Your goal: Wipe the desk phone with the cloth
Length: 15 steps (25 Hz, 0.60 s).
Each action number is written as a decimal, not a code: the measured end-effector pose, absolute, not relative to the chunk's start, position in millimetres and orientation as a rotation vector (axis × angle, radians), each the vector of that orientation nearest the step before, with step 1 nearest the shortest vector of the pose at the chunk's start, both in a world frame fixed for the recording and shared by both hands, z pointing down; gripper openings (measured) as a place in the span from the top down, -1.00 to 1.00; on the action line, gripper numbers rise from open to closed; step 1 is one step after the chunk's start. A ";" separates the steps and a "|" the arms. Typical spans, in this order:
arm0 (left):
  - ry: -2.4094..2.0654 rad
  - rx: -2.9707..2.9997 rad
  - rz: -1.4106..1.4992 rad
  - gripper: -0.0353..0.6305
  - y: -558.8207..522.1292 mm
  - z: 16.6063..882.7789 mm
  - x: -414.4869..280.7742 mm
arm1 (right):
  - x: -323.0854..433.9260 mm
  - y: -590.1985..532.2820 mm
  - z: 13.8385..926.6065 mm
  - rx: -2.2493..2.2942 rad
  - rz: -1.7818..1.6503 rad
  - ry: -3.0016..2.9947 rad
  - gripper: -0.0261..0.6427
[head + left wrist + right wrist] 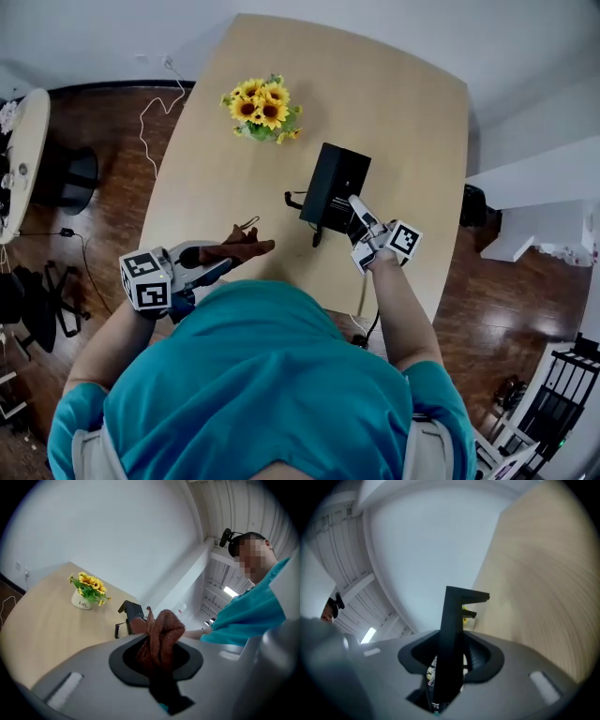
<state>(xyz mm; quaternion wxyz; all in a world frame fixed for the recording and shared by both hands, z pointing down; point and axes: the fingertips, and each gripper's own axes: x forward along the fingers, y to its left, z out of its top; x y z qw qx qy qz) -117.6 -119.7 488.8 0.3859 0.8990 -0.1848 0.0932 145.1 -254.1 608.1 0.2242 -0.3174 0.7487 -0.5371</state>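
The black desk phone [330, 183] stands tilted up on the wooden table [403, 103], near its right front part. My right gripper [357, 219] is shut on the phone's near right edge; in the right gripper view the phone's dark body [452, 630] runs up between the jaws. My left gripper [214, 262] is at the table's front left edge and is shut on a reddish-brown cloth [242, 247]. The cloth [159, 637] bunches up out of the jaws in the left gripper view, a short way left of the phone [131, 609] and not touching it.
A pot of sunflowers [263, 109] stands on the table behind the phone, to the left. The phone's cord [294, 200] lies by its left side. On the wooden floor to the left are a white cable [150, 117] and a round table's edge [23, 159].
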 end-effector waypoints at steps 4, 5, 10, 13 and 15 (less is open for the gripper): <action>-0.518 2.263 0.217 0.69 -117.9 489.0 -130.4 | 145.0 -256.5 650.3 -0.940 -1.571 2.099 0.46; -0.524 2.259 0.212 0.69 -117.5 489.1 -132.3 | 146.9 -257.1 657.5 -0.959 -1.579 2.111 0.46; -0.545 2.243 0.189 0.69 -118.2 490.0 -139.5 | 165.2 -266.9 674.0 -1.106 -1.539 2.198 0.47; -0.538 2.241 0.184 0.69 -117.7 490.2 -138.0 | 169.6 -272.0 677.8 -1.160 -1.510 2.206 0.47; -0.528 2.244 0.185 0.69 -117.2 489.8 -135.9 | 172.8 -273.2 681.2 -1.205 -1.494 2.227 0.45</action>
